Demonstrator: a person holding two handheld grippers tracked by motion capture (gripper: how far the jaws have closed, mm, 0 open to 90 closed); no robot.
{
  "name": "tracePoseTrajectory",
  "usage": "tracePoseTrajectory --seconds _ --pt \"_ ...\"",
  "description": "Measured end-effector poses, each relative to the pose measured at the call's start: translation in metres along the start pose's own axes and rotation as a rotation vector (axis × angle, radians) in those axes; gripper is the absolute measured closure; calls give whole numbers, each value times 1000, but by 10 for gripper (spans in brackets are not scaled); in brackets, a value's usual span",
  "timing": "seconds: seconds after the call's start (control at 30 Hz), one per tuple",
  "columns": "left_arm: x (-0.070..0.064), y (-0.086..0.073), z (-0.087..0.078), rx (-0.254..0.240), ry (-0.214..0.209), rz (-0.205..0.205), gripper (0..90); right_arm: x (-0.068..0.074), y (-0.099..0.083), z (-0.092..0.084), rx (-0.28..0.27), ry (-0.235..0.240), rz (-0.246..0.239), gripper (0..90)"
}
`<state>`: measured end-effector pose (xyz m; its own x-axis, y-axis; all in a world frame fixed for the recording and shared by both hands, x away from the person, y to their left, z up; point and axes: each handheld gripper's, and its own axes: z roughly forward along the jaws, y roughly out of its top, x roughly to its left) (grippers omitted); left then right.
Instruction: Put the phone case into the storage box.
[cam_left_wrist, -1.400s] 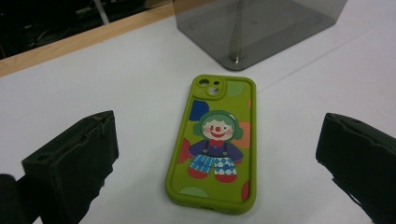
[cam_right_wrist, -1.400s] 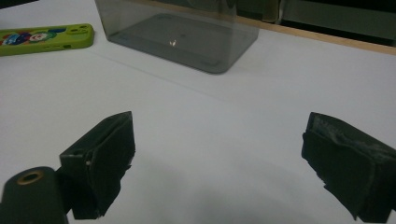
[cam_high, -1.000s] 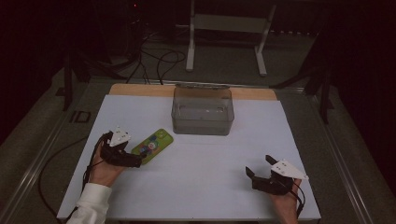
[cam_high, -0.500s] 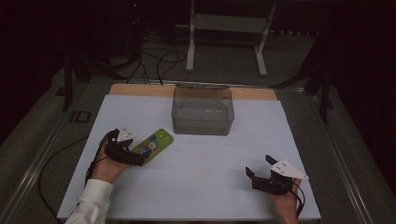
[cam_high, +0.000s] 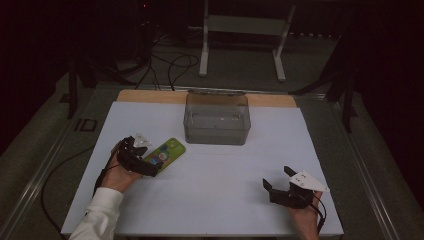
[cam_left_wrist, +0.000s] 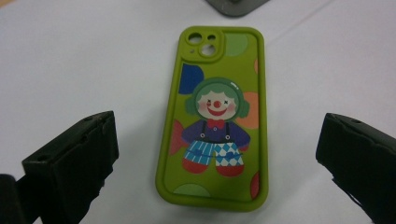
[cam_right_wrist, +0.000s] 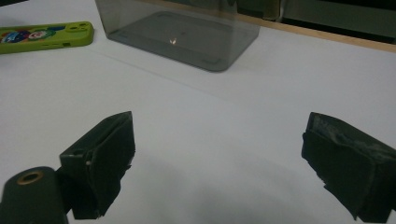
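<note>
Since the earlier frames we see very little change: the left gripper (cam_high: 150, 167) has stayed at the near end of the green phone case (cam_high: 165, 152), edging only slightly, and the right gripper (cam_high: 278, 184) has held its place near the front right of the table.

Starting at the left of the high view, a white sleeve (cam_high: 97, 215) comes in from the bottom edge, and the left hand (cam_high: 117, 175) holds its gripper low over the white table cover (cam_high: 215, 200). Its jaws stand wide apart, one to each side of the case's near end, and in the left gripper view we see open cover between each jaw and the case (cam_left_wrist: 215, 116), so nothing is gripped. The case lies flat on the cover, back side up, with a clown picture on it and the camera cut-out at the far end from the gripper.

Moving toward the middle, a clear grey plastic box (cam_high: 217, 119) stands upright near the far edge of the cover, well apart from the case and a little to its right. In the right gripper view the box (cam_right_wrist: 182, 32) sits ahead of the jaws, with the case (cam_right_wrist: 44, 35) lying off to its left.

At the right, the right hand (cam_high: 306, 215) holds its gripper just above the cover, well apart from both box and case. Its jaws are spread open with bare cover between them, holding nothing
</note>
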<state>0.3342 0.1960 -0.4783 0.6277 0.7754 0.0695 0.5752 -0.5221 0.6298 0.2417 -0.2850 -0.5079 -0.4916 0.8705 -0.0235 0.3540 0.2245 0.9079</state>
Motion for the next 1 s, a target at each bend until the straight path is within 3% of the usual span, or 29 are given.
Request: tracePoseTrajectory --seconds 0.27,0.43,0.83,1.0 --pt "3 5 10 75 -16 6 0 0 0 0 4 0 -1 95" --pt "5 6 19 127 -9 46 0 -1 0 0 3 -1 -1 95" --pt "14 9 36 211 -80 24 0 -1 0 1 6 0 -10 95" --pt "14 8 43 243 -82 18 8 -1 0 1 8 1 -6 95"
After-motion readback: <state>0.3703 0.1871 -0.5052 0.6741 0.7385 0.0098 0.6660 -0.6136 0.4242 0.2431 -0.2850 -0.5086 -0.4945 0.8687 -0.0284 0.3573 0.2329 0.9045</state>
